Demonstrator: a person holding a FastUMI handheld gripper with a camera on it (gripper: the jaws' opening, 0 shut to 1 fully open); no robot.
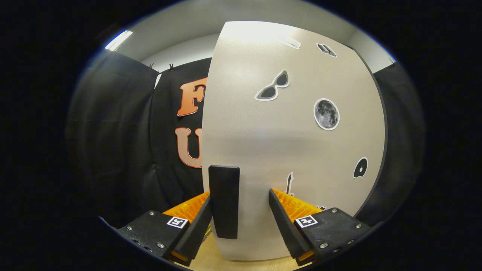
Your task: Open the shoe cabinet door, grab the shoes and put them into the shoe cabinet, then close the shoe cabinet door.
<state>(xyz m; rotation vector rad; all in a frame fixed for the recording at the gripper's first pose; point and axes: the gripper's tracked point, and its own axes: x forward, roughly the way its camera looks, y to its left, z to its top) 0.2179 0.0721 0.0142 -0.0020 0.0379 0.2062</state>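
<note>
In the gripper view we face the pale grey, flat shoe cabinet door (293, 143), which stands right ahead of us and carries several stickers: sunglasses (272, 87), a round moon (326, 114), a small guitar (289, 183) and a dark disc (360, 168). A black upright bar handle (224, 201) sits near the door's left edge. Our gripper (241, 218) has its fingers spread apart; the handle stands between them, close against the left finger (196, 229), while the right finger (286, 222) stays clear of it. Light wood floor (211, 261) shows below

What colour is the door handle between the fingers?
Black, against the pale grey shoe cabinet door; the handle shows best in the gripper view.
</note>
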